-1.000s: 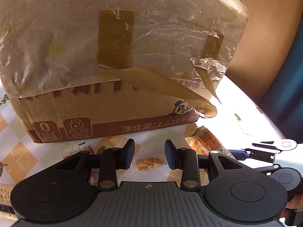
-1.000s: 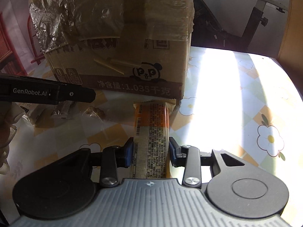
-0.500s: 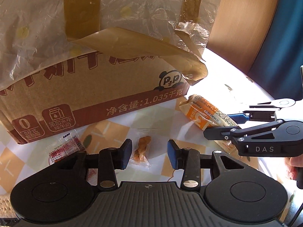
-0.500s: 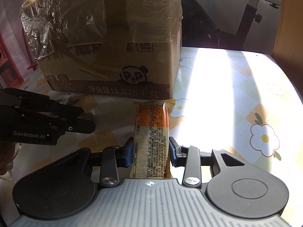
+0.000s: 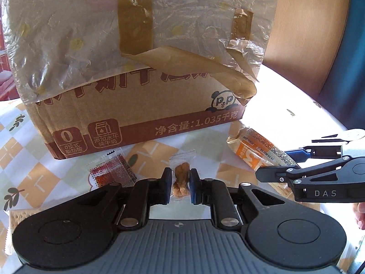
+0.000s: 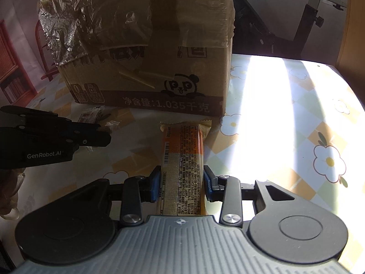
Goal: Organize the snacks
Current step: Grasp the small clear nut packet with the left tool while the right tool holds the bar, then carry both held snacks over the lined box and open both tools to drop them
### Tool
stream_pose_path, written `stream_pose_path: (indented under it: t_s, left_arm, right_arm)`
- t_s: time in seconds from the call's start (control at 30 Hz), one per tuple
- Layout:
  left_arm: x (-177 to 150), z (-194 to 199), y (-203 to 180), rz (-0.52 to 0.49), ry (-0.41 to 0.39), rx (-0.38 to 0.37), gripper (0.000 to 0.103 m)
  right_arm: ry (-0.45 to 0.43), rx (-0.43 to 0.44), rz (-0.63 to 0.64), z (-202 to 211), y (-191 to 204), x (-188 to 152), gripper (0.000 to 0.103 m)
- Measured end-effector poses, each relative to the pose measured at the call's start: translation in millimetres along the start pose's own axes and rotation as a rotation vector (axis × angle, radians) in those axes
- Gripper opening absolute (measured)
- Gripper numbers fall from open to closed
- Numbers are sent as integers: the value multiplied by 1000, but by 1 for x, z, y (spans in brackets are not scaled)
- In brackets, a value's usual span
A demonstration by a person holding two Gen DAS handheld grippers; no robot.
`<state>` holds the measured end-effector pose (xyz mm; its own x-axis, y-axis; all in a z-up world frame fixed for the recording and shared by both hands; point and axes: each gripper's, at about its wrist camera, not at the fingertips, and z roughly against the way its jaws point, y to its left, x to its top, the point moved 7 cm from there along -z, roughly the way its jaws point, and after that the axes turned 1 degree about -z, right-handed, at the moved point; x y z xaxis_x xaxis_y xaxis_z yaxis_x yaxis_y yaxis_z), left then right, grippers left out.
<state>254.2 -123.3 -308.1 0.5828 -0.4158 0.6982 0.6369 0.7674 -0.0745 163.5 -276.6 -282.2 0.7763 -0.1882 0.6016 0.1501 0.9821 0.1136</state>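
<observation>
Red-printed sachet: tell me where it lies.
In the left wrist view, the red-printed sachet lies flat on the tablecloth, left of the left gripper, before the cardboard box.

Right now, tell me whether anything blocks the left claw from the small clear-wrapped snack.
Nothing visible does: the left claw has just closed on the small snack, its pads pressing on the wrapper.

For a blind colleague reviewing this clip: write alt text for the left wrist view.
The left gripper is shut on a small clear-wrapped brown snack on a checked tablecloth, in front of a plastic-draped cardboard box. A red sachet lies left; at right, the right gripper holds an orange snack bar.
</observation>
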Motion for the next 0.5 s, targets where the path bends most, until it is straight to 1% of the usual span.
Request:
stream_pose_path:
  t_s: [0.13,0.27,0.43,0.5]
  left_arm:
    - [1,23,3,15,-25,17,17]
    - [6,43,11,47,-54,42,17]
    - [16,82,21,60,-116,75,17]
    - [26,103,21,61,-151,87,17]
  right_arm:
    - [3,14,38,7,14,0,38]
    - [-21,33,63,20,28,4,38]
    - [-62,55,91,43,47,14,38]
    - [-85,67,97,53,54,19,38]
